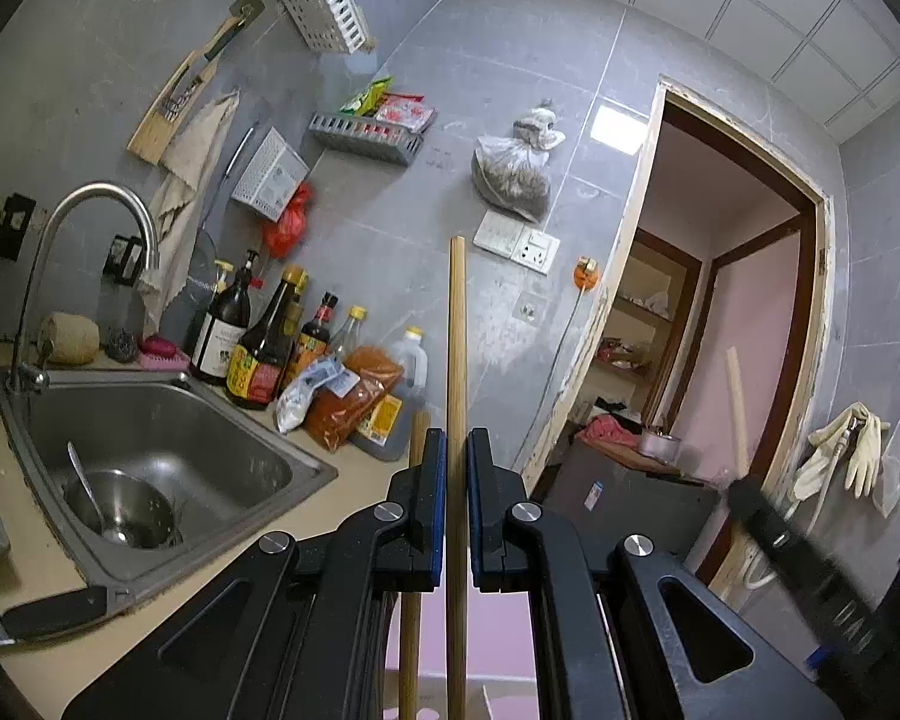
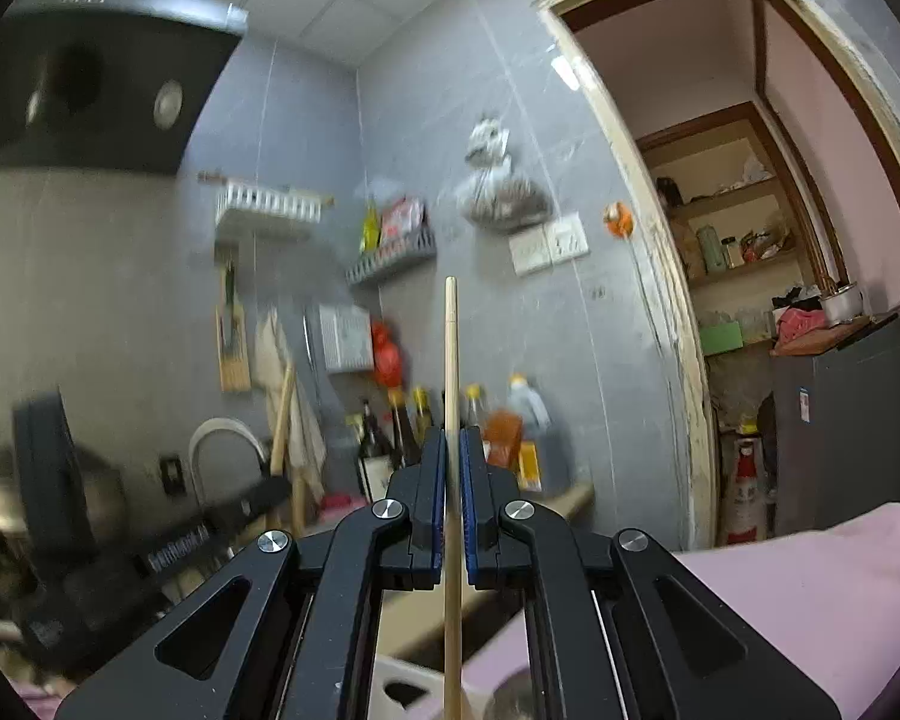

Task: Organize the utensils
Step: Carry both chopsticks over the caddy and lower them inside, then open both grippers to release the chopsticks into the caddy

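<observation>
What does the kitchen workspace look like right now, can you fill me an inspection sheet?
Surface: beige counter around a steel sink.
Job's things: one chopstick in the left gripper, a second loose one beside it; another chopstick in the right gripper; ladle in bowl in the sink.
Clutter: sauce bottles, food bags, scrubbers.
Grippers: both shut, each on a chopstick.
Cables: orange plug with cord by the door.
Surroundings: grey tiled wall, wall baskets, open doorway.

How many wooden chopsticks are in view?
3: one chopstick clamped in the left tongs, a second just left of them, a third in the right tongs by the doorway. More may be hidden.
</observation>
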Tool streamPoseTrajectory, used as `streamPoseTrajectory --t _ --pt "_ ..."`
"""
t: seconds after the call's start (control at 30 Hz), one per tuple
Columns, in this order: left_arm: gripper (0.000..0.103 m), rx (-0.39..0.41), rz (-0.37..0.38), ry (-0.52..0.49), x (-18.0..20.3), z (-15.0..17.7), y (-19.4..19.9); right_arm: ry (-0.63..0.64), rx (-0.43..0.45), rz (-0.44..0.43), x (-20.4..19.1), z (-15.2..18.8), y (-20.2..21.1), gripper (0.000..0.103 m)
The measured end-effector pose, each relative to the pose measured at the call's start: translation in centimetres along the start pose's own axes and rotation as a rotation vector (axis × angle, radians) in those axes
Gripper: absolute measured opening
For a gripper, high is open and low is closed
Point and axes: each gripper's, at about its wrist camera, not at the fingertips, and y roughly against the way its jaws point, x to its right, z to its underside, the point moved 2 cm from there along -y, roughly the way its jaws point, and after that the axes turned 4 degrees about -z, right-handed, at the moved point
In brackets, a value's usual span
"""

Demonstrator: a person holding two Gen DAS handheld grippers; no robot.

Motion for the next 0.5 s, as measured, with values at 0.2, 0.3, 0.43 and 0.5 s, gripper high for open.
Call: streamPoseTrajectory --t 0.2,0.3,0.43,0.5 --pt "0.004 -0.025 -0.009 0.013 -0.3 1.5 0.5 0.02 -0.104 -0.003 -0.3 2.5 -0.2 0.003" --pt "0.004 -0.042 -0.012 0.013 -0.3 2.2 1.0 0.012 -0.147 -0.002 -0.2 2.9 -0.1 0.003" --pt "0.005 -0.077 -0.012 -0.022 0.1 2.9 1.2 -0.017 -0.199 -0.004 0.4 3.1 0.5 0.004" --pt "0.009 -0.092 -0.009 -0.028 0.1 3.1 1.4 -0.026 -0.214 -0.003 0.5 3.2 0.7 0.005"
